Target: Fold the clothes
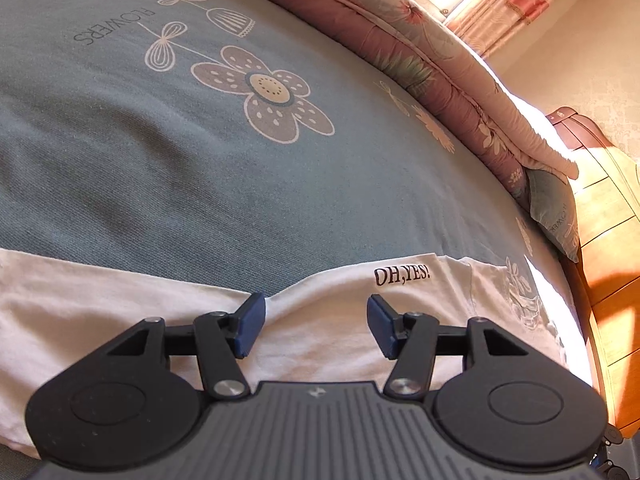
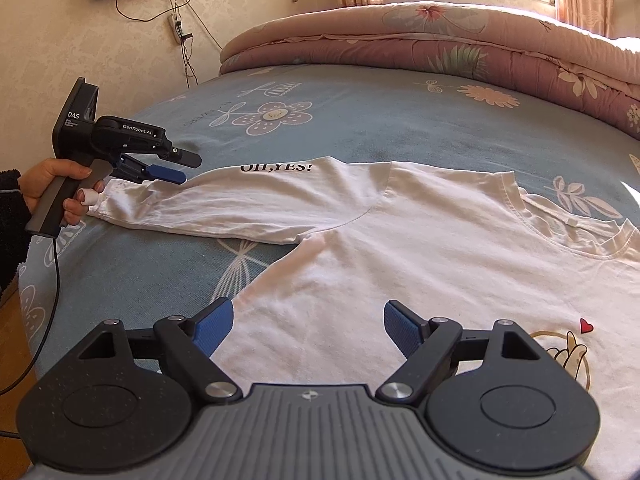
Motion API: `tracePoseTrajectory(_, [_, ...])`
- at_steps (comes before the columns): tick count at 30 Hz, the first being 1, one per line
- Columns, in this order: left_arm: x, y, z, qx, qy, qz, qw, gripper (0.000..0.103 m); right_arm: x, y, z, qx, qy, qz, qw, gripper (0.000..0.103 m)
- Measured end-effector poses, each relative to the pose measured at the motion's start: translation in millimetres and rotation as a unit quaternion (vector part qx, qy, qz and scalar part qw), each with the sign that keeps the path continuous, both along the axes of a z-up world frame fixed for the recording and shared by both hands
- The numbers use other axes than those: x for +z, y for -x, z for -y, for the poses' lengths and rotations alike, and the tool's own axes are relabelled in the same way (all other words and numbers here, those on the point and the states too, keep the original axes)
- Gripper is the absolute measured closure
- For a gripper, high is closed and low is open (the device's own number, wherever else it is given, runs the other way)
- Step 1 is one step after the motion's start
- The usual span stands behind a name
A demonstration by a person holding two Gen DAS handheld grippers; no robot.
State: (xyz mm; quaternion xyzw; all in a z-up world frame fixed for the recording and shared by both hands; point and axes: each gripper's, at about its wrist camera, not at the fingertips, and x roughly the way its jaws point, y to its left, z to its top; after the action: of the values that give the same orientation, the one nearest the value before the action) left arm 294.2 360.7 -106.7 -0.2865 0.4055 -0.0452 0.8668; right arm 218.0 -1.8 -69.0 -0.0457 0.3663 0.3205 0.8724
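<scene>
Folding the white long-sleeved T-shirt [image 2: 420,240], spread flat on the flowered bed sheet [image 2: 360,120], calls for pinching only the sleeve [image 2: 224,204] cuff, then carrying it across the chest without dragging. Nearest, right claw [image 2: 308,326] spread wide above the side hem, holding nothing. Farther, left claw [image 2: 176,168] parted over the cuff, empty too.

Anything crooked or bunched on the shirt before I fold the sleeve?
Only the sleeve under the left gripper: it lies wrinkled, its cuff end bunched. The rest of the white T-shirt lies flat on the bedsheet. No damage shows.
</scene>
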Motion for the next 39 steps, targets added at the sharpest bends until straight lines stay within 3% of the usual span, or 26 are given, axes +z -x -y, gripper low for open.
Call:
tracePoseTrajectory(5, [-7.0, -16.5, -5.8, 0.034, -0.008, 0.021, 0.9992, 0.044, -2.2, -0.2, 0.7, -0.009, 0.0, -0.007, 1.0, 0.017])
tracePoseTrajectory(7, [0.2, -21.3, -9.4, 0.063, -0.012, 0.018, 0.9978, 0.048, -1.6, 0.5, 0.5, -0.01, -0.001, -0.007, 1.0, 0.017])
tracePoseTrajectory(10, [16.7, -8.3, -9.8, 0.044, 0.007, 0.045, 0.998, 0.046, 3.2, 3.7, 1.2, -0.004, 0.0, 0.0, 1.0, 0.017])
tracePoseTrajectory(13, [21.9, 2.4, -0.5, 0.011, -0.006, 0.026, 0.9996, 0.039, 3.6, 3.8, 2.9, -0.004, 0.004, 0.005, 1.0, 0.014])
tracePoseTrajectory(15, [10.0, -2.4, 1.9, 0.009, -0.017, -0.012, 0.9997, 0.038, 1.1, 1.6, 4.3, -0.01, -0.001, 0.0, 1.0, 0.014])
tracePoseTrajectory(16, [0.9, -6.5, -0.4, 0.019, -0.016, -0.022, 0.9995, 0.039, 0.3, 0.9, 4.3, -0.013, -0.004, -0.004, 1.0, 0.014])
tracePoseTrajectory(19, [-8.4, -18.9, -14.4, 0.064, 0.009, 0.015, 0.9978, 0.036, -0.1, 1.8, 3.5, -0.018, -0.011, -0.009, 1.0, 0.014])
tracePoseTrajectory(22, [-7.2, -28.8, -24.1, 0.103, 0.033, 0.011, 0.994, 0.039, 3.4, 7.7, 1.0, -0.009, 0.0, 0.001, 1.0, 0.014])
tracePoseTrajectory(26, [14.0, -6.7, -23.7, 0.08, 0.023, 0.037, 0.9958, 0.038, 9.6, 10.8, 4.1, -0.004, 0.009, 0.018, 1.0, 0.014])
tracePoseTrajectory(29, [20.9, 20.1, -30.5, 0.071, 0.01, 0.032, 0.9969, 0.034, 9.1, 5.8, 8.8, -0.011, -0.001, 0.011, 1.0, 0.014])
tracePoseTrajectory(31, [15.5, 30.1, -39.2, 0.071, 0.002, 0.003, 0.9975, 0.033, 8.0, 3.1, 9.7, -0.015, -0.006, 0.006, 1.0, 0.014])
tracePoseTrajectory(35, [-4.0, 36.4, -67.6, 0.119, -0.022, 0.008, 0.9927, 0.033, 6.3, 1.2, 7.7, -0.018, -0.012, -0.002, 1.0, 0.014])
tracePoseTrajectory(39, [0.9, 37.9, -91.6, 0.197, -0.025, 0.005, 0.9801, 0.038, 9.8, 2.8, 4.1, -0.014, -0.007, 0.001, 1.0, 0.014])
